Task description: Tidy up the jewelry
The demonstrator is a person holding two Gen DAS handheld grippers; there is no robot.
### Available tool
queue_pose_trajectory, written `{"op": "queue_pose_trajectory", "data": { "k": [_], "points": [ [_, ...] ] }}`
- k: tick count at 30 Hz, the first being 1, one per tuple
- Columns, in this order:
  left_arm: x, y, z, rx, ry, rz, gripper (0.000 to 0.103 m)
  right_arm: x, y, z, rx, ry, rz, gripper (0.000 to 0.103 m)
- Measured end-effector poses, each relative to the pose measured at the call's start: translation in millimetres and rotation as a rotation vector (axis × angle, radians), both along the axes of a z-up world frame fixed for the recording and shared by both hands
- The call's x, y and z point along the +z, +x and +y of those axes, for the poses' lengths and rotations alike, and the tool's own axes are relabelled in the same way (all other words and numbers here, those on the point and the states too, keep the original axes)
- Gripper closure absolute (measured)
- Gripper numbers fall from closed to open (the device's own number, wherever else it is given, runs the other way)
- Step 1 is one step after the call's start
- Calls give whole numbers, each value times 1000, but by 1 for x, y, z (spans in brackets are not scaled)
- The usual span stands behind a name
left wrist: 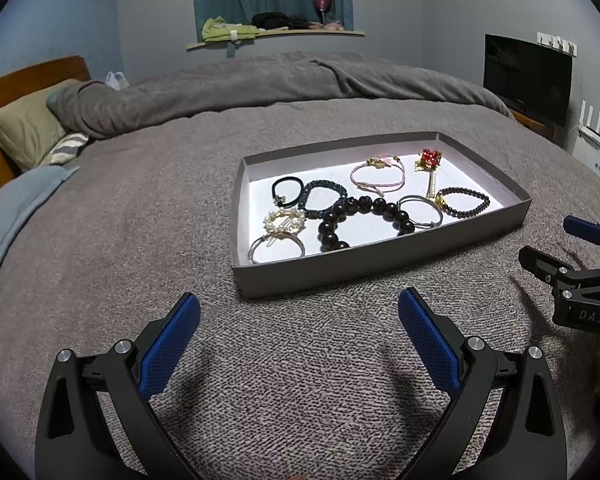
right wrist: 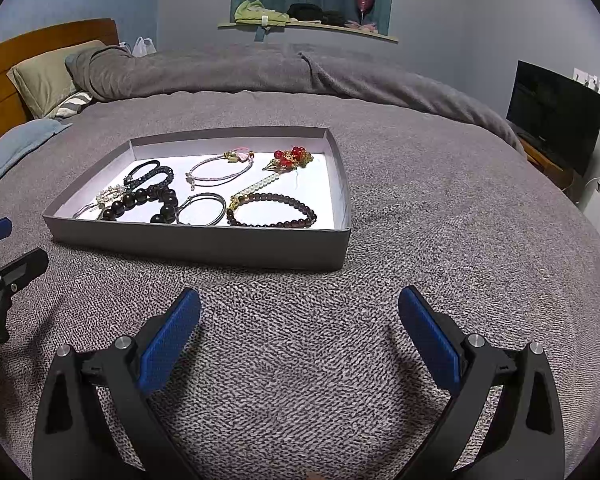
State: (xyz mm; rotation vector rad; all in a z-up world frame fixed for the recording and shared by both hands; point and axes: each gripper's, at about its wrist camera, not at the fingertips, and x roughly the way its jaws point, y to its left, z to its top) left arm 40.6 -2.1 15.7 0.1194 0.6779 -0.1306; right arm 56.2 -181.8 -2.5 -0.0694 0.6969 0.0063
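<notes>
A shallow grey box with a white floor rests on the bed and holds several pieces of jewelry. Among them are a large dark bead bracelet, a small dark bead bracelet, a pink cord bracelet, a red and gold ornament, a pearl clip and silver bangles. My left gripper is open, nothing between its fingers, short of the box's near wall. My right gripper is open too, in front of the box, and it shows in the left wrist view.
The grey blanket covers the bed all around the box. Pillows and a wooden headboard lie at the far left. A dark screen stands at the right. A window ledge with clothes is behind the bed.
</notes>
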Motion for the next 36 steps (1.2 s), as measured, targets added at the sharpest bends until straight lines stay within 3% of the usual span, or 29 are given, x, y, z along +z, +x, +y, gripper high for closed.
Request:
{"op": "queue_pose_trajectory", "data": {
  "k": [36],
  "points": [
    [-2, 0, 0, -5, 7, 5, 5, 0, -1, 1, 1, 1, -2, 5]
  ]
}}
